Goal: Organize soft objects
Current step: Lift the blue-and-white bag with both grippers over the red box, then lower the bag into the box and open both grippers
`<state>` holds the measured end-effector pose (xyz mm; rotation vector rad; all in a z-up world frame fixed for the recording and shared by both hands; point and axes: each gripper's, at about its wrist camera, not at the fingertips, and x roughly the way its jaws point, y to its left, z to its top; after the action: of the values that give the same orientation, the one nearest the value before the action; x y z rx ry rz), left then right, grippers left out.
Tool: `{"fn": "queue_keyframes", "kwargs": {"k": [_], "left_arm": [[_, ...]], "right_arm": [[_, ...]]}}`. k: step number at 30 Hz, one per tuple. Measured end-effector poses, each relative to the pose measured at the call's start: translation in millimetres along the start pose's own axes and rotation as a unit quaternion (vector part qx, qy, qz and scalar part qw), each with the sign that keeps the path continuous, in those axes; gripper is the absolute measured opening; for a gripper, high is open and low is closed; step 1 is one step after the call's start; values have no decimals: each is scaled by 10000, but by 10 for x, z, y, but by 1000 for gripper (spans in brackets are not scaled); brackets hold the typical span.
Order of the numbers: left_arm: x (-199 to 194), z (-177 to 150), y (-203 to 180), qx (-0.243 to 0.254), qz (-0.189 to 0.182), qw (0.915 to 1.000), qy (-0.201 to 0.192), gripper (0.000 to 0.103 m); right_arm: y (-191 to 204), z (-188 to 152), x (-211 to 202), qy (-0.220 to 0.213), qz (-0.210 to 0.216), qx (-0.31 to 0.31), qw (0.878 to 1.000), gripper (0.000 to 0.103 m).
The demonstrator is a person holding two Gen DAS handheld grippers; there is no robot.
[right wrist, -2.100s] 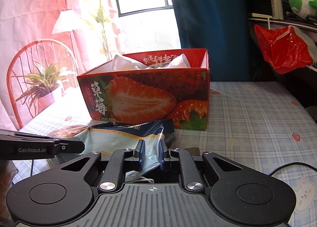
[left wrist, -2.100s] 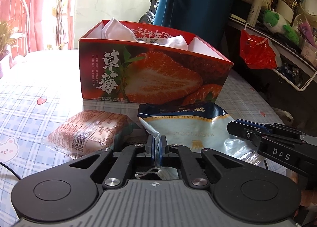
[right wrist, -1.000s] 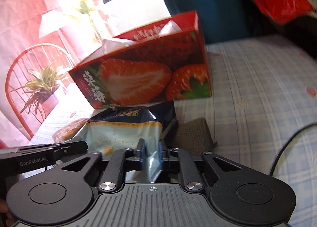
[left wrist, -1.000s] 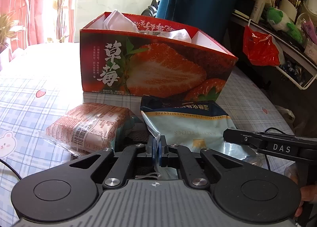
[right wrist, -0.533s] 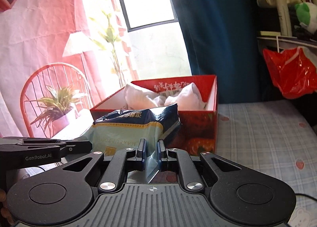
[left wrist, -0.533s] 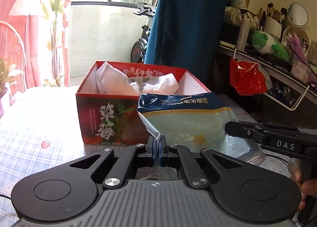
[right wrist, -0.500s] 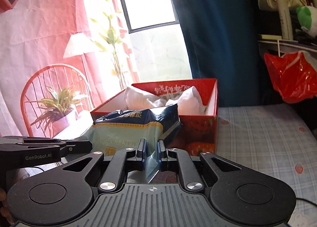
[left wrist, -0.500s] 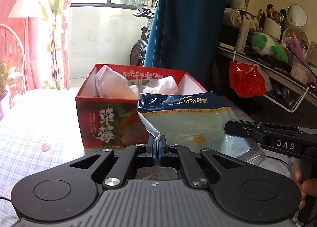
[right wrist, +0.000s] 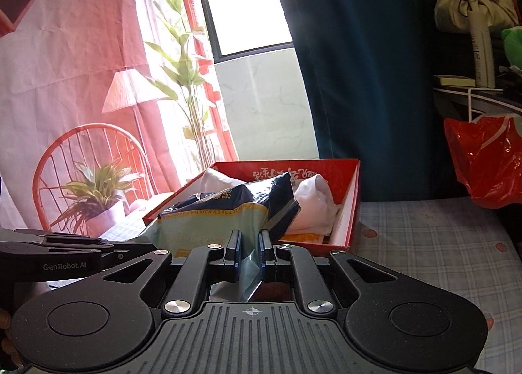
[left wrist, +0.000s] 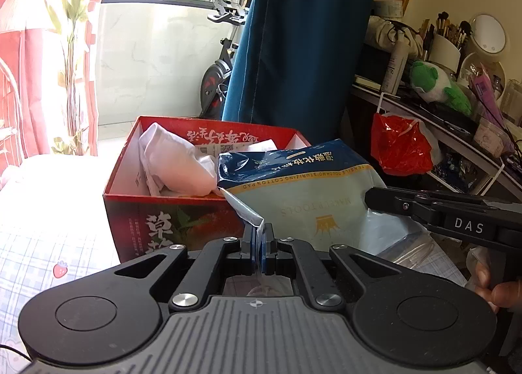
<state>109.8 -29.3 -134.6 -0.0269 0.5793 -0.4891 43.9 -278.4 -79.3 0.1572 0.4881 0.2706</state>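
Both tongs were clamped on one thing: the pad bag, a blue and pale green pouch of cotton pads. In the left wrist view the left tongs pinched its lower left corner flat at the centre of the frame, and the right tongs reached in from the right edge to grip its other side. In the right wrist view the right tongs held a fold of the same bag near the bottom centre, with the left tongs at the lower left.

The bag hung clear of the desk, and in both views it sat in front of and partly above the near wall of the red box, which filled the middle of the frame. It did not look to be over the opening yet, though the fisheye bend made that hard to judge.

As for progress, some sorting looked done: white cloth already lay bundled in the box, and a small yellow item showed on its floor in the right wrist view. The current step seemed about halfway, with the bag lifted but not yet placed. What remained was to carry it over the rim, lower it beside the cloth and part both tongs. Whether other soft things waited on the desk could not be told from these views.
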Motion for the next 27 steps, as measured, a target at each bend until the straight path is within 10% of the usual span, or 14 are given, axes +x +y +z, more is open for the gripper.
{"fn": "queue_keyframes", "kwargs": {"k": [12,27], "left_arm": [[688,776,158,465,394,9978,-273,4],[1647,773,504,99,575,9941,916,5]], "right_arm": [[-197,628,772,-273,-300,-394,9984,10],[-403,529,1885,787,-833,-316,9929,10]]}}
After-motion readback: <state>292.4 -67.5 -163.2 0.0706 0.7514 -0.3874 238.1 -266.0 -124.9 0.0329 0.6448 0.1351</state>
